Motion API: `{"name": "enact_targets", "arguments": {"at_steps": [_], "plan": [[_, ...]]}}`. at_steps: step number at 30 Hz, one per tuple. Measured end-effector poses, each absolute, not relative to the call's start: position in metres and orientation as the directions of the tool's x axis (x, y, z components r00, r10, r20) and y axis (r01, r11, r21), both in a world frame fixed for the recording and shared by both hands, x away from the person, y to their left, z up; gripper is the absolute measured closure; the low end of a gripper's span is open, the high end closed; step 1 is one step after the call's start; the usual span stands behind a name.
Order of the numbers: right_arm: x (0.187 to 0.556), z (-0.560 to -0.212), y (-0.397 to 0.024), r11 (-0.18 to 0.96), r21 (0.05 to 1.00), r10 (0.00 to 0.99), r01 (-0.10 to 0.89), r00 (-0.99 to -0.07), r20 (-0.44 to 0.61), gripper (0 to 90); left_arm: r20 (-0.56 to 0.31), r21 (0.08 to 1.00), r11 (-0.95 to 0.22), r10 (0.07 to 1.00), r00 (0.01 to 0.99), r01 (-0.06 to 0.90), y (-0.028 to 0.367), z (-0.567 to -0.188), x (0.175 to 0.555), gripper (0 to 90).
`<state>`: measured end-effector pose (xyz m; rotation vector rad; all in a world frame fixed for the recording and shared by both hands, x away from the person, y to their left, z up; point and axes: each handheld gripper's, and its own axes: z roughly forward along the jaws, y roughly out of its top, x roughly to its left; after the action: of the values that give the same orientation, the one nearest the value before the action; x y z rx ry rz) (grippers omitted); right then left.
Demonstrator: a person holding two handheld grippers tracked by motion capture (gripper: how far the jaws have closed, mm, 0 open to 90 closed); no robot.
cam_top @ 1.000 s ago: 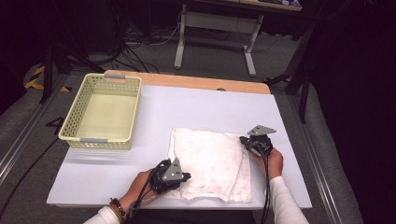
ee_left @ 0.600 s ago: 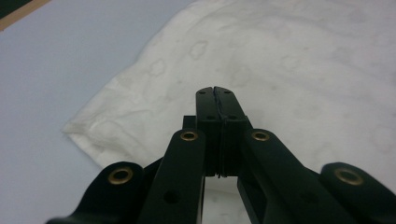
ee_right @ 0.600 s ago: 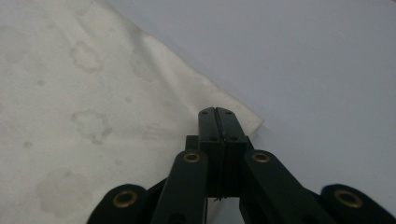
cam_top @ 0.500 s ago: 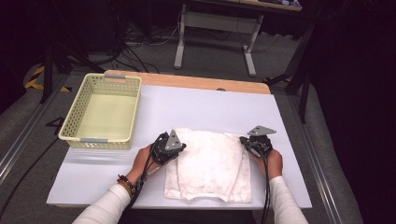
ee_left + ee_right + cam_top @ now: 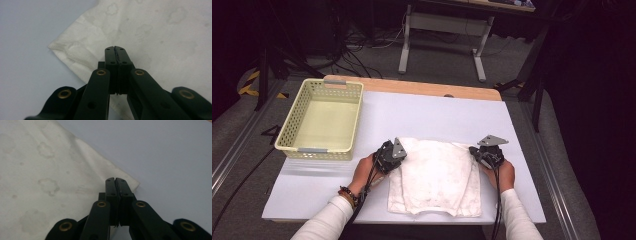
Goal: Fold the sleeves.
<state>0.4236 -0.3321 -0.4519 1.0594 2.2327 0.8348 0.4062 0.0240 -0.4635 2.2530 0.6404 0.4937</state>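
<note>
A white cloth (image 5: 437,175) with faint flower prints lies flat and folded on the white table top (image 5: 427,115). My left gripper (image 5: 399,152) rests at the cloth's far left corner. In the left gripper view its jaws (image 5: 115,47) are pressed together over the cloth (image 5: 162,37), just inside the hemmed corner, with no fabric visibly pinched. My right gripper (image 5: 475,151) sits at the far right corner. Its tips (image 5: 115,179) are shut too, lying over the cloth (image 5: 50,177) beside the corner point. The cloth under both looks flat.
A pale yellow mesh basket (image 5: 292,125), with nothing inside, stands at the left of the table. A wooden strip (image 5: 412,86) edges the far side. Beyond it are a metal stand's legs (image 5: 439,30) and cables on the floor. Bare white table surrounds the cloth.
My left hand has moved away from the cloth's near left part up to its far left corner. The right hand and the cloth's outline look the same.
</note>
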Motion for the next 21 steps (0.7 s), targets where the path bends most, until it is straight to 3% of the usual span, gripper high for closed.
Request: {"name": "enact_targets", "arguments": {"at_steps": [4, 7, 12, 15, 21], "plan": [[0.422, -0.450, -0.336, 0.487, 0.733, 0.807, 0.475, -0.566, -0.169, 81.8, 0.153, 0.750, -0.587, 0.602, 0.784, 0.304, 0.027, -0.461, 0.407, 79.3], [0.420, -0.448, -0.342, 0.454, 0.772, 0.797, 0.445, -0.590, -0.129, 78.3, 0.174, 0.764, -0.571, 0.632, 0.755, 0.301, 0.028, -0.458, 0.408, 66.1], [0.423, -0.447, -0.348, 0.404, 0.785, 0.820, 0.469, -0.566, -0.084, 61.4, 0.169, 0.786, -0.536, 0.667, 0.725, 0.309, 0.029, -0.453, 0.414, 44.3], [0.428, -0.448, -0.347, 0.399, 0.769, 0.831, 0.499, -0.552, -0.072, 53.8, 0.153, 0.798, -0.504, 0.699, 0.699, 0.330, 0.030, -0.453, 0.422, 37.9], [0.441, -0.449, -0.346, 0.390, 0.729, 0.839, 0.562, -0.544, -0.029, 46.9, 0.115, 0.788, -0.476, 0.736, 0.667, 0.390, 0.027, -0.456, 0.442, 33.0]]}}
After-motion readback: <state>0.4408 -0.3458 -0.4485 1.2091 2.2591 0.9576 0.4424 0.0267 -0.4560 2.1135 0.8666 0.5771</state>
